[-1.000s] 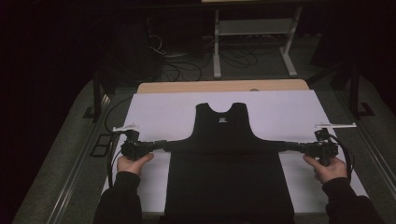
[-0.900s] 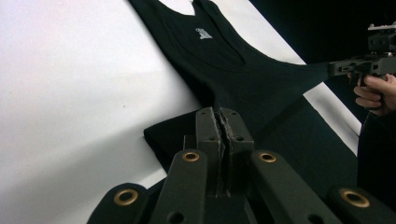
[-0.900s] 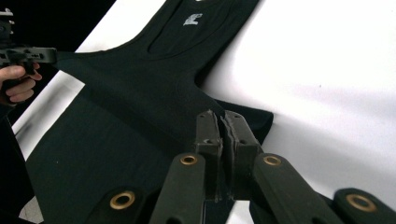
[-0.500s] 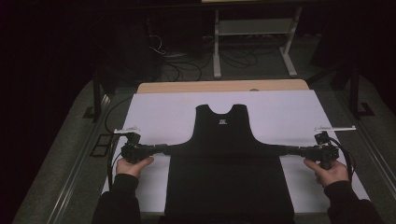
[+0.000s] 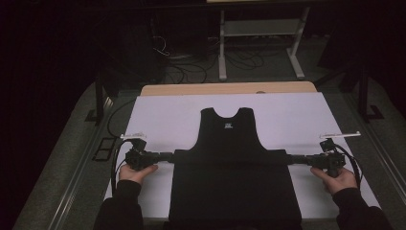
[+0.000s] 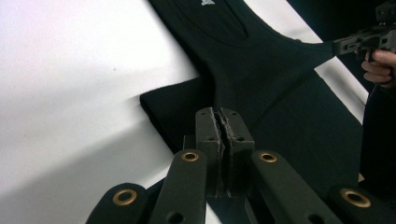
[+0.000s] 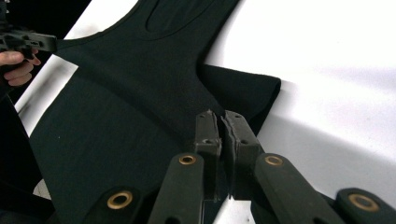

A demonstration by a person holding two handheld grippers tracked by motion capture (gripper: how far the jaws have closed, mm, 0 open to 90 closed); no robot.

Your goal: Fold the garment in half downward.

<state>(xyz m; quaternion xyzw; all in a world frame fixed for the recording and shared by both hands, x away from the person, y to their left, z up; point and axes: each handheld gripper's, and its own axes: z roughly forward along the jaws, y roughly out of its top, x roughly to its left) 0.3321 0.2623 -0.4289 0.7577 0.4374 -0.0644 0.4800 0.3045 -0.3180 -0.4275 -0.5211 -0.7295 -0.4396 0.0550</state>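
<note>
Black top (image 5: 230,163) pinched at both sides by left tongs (image 5: 168,155) and right tongs (image 5: 293,159), hem cut off.

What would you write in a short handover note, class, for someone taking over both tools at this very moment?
Left tool: shut on the black tank top, gripping its left edge just below the armhole.
Right tool: shut on the opposite edge, same height.
The top lies face up on the white sheet, neck end far, and the cloth is pulled taut between the tools.
Done: both sides gripped, garment spread.
Left: probably a fold; nothing is folded yet.
</note>
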